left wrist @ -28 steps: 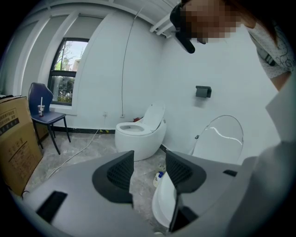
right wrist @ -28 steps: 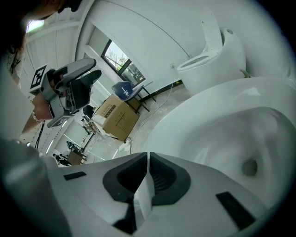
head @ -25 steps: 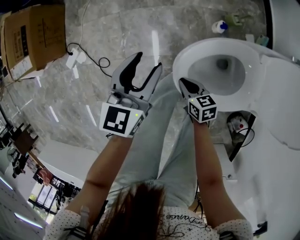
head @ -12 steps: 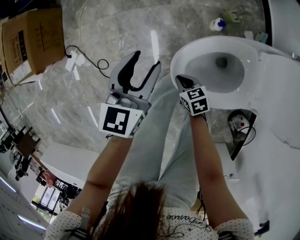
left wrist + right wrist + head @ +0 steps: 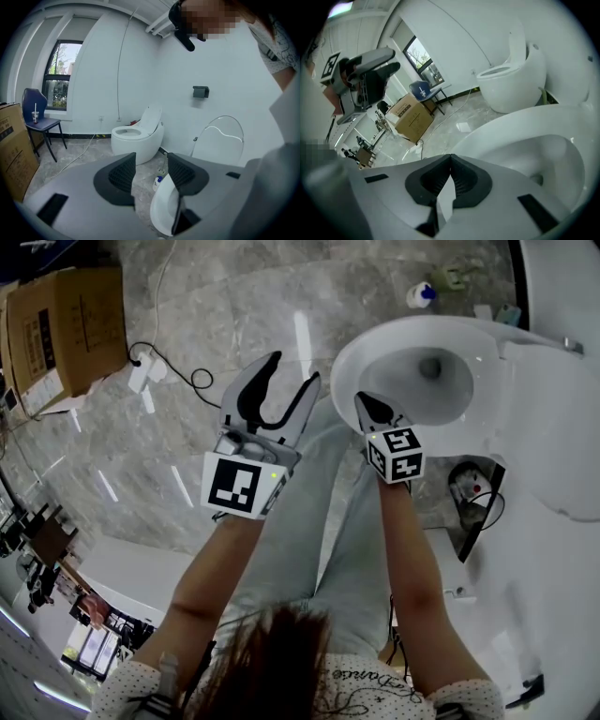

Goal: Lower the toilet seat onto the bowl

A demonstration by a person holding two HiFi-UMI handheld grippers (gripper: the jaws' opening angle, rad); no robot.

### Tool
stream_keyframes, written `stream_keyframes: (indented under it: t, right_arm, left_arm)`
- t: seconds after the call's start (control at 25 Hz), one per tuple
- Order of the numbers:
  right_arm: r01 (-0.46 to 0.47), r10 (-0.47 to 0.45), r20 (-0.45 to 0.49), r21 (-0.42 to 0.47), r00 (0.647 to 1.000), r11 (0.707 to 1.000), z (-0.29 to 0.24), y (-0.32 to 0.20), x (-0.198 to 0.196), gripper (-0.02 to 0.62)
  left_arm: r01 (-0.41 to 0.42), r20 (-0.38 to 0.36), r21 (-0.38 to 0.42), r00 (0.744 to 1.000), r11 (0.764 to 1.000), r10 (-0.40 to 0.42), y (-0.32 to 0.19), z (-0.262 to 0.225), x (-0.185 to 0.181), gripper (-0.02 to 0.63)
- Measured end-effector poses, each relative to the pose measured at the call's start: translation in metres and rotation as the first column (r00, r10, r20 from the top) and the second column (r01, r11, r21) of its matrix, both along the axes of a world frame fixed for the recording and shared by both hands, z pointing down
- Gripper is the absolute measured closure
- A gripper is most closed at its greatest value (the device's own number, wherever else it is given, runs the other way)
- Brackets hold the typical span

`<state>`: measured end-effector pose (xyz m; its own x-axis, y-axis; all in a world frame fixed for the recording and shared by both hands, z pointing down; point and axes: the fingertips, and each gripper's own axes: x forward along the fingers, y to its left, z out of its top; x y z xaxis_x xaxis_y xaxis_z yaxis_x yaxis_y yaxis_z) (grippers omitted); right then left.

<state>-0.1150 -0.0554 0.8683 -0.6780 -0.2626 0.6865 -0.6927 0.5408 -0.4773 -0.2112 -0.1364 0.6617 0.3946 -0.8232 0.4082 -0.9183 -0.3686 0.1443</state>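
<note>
The white toilet bowl [image 5: 375, 343] stands at the upper right of the head view, with a white ring lying flat round its opening. Its lid [image 5: 562, 456] stands raised behind it, also visible as the lid [image 5: 218, 140] in the left gripper view. My right gripper [image 5: 361, 399] hovers at the bowl's front rim [image 5: 511, 126]. Its jaws are closing, the tips of the right gripper [image 5: 450, 157] touch and nothing is between them. My left gripper [image 5: 293, 371] is held open and empty over the floor, left of the bowl. Past the left gripper [image 5: 151, 168] the bowl's edge shows.
A cardboard box [image 5: 66, 320] and a power strip with its cable [image 5: 141, 371] lie on the marble floor at the left. A small bottle [image 5: 419, 294] stands behind the bowl. A second toilet [image 5: 136, 136] and a blue chair [image 5: 37, 112] stand by the far wall.
The head view has shifted a little, so the bowl sits slightly higher and further left. The right gripper stays at the bowl's front rim. The left gripper has barely moved.
</note>
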Motion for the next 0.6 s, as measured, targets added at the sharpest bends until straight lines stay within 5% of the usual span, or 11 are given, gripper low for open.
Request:
stream_keyframes:
  t: [0.28, 0.6]
  right_arm:
    - [-0.14, 0.135, 0.044, 0.162, 0.99, 0.977, -0.115, -0.054, 0.039, 0.583]
    - [-0.277, 0.251, 0.117, 0.4, 0.961, 0.874, -0.292, -0.104, 0.073, 0.584]
  left_arm:
    - [-0.062, -0.03, 0.028, 0.998, 0.998, 0.063, -0.006, -0.058, 0.012, 0.407]
    - [-0.116, -0.029, 0.114, 0.992, 0.987, 0.12, -0.024, -0.157, 0.021, 0.451]
